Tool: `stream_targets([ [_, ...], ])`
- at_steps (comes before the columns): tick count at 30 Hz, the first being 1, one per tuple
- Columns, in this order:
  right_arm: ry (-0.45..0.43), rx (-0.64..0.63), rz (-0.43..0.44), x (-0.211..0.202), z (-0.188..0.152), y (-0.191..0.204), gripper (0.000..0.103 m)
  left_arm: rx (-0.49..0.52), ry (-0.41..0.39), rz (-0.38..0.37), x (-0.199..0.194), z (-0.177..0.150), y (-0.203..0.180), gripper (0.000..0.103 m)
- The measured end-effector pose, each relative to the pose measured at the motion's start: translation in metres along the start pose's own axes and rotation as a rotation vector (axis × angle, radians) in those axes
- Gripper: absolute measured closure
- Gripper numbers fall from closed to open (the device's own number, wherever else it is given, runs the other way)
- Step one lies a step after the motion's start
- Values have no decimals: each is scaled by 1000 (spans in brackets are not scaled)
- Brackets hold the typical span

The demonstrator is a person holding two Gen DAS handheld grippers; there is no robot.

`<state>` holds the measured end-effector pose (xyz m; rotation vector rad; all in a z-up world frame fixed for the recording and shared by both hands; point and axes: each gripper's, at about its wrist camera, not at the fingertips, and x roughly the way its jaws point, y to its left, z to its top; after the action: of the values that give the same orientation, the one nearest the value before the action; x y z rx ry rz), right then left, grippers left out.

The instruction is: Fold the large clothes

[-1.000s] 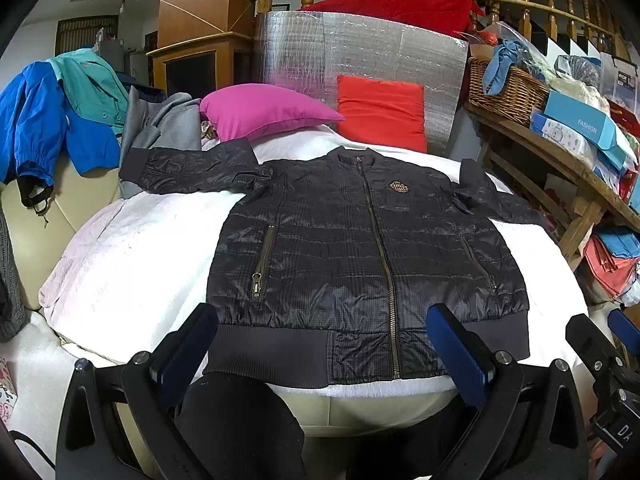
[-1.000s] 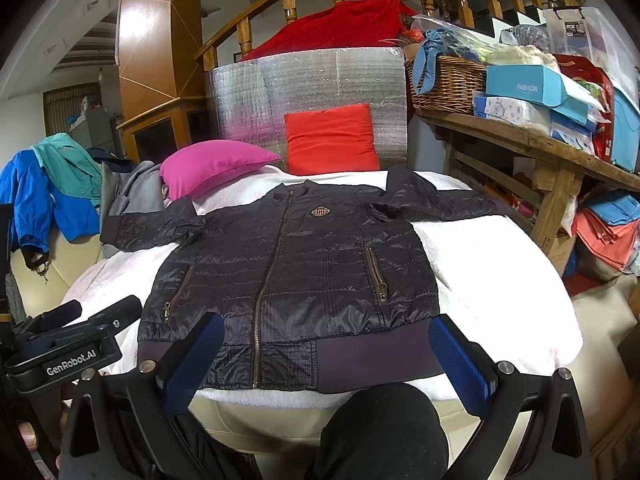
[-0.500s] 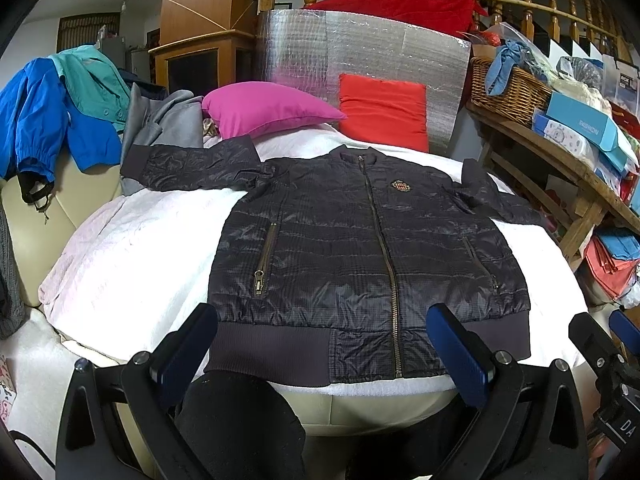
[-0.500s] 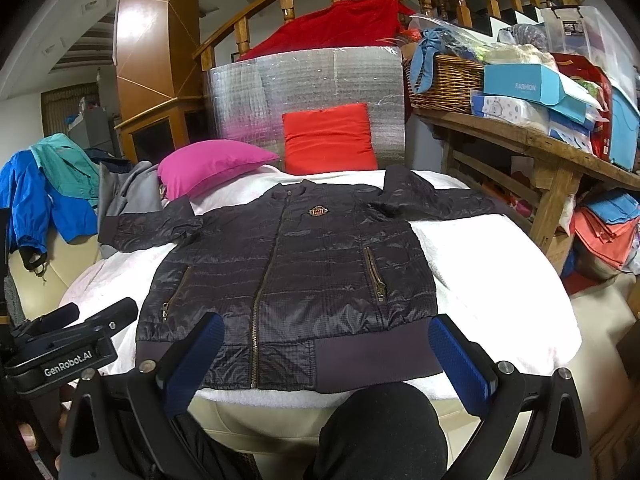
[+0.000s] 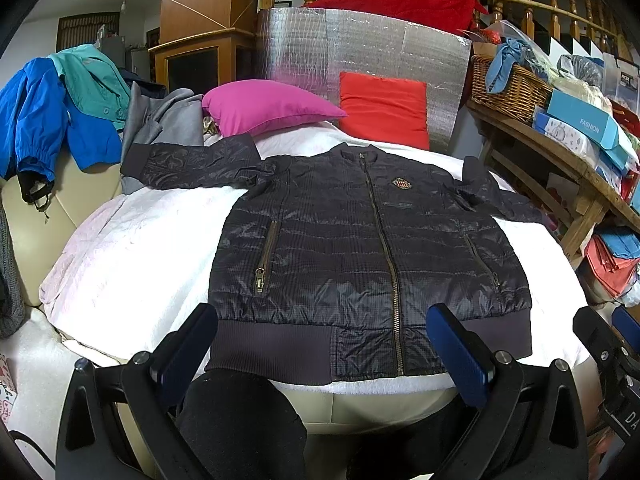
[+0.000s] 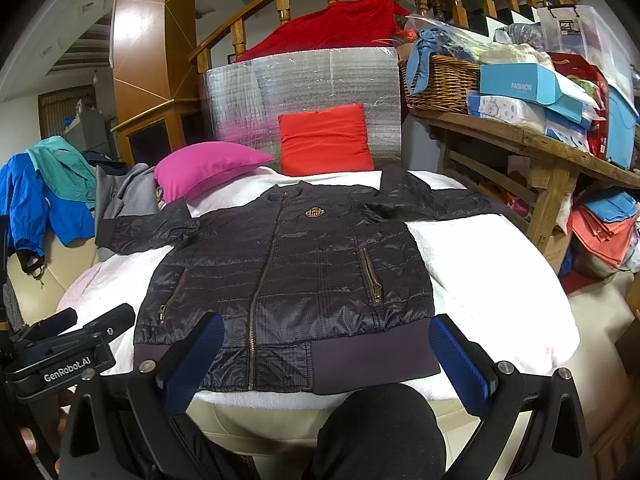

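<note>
The jacket (image 5: 360, 248) lies flat and zipped on a white cover (image 5: 132, 248), front side up. Both sleeves are spread out to the sides. The left sleeve (image 5: 192, 164) reaches toward the grey clothes (image 5: 164, 116), and the right sleeve (image 6: 432, 200) points toward the wooden desk (image 6: 532, 140). No fold has been made yet.

The left hand-held gripper (image 5: 322, 346) is spread wide and holds nothing. The right hand-held gripper (image 6: 326, 350) is spread wide too, and it is empty. Both hang just in front of the hem (image 5: 280, 344), above the person's knees.

A good first step is likely a sleeve. Each hand-held gripper should go out to its own sleeve and pinch near the cuff. Then it can lay the sleeve across the chest, flat and smooth. The cloth looks shiny and puffy, so it may slip. A firm pinch on the ribbed cuff should hold better than one on the shiny part. Lift low, so the body does not drag along.

Compared with a second ago, almost nothing has changed. The jacket lies in the same spot, and both hand-held grippers are just as wide. The views have only drifted a tiny bit.
</note>
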<state>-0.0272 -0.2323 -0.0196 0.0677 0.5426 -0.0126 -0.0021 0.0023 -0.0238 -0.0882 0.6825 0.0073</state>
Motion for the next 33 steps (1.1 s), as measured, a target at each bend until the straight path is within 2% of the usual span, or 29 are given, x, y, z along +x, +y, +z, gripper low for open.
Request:
stream_targets([
  [33,16,-11,-12,10,-4,0,0,-8,10,-2,6,-5,2,0],
])
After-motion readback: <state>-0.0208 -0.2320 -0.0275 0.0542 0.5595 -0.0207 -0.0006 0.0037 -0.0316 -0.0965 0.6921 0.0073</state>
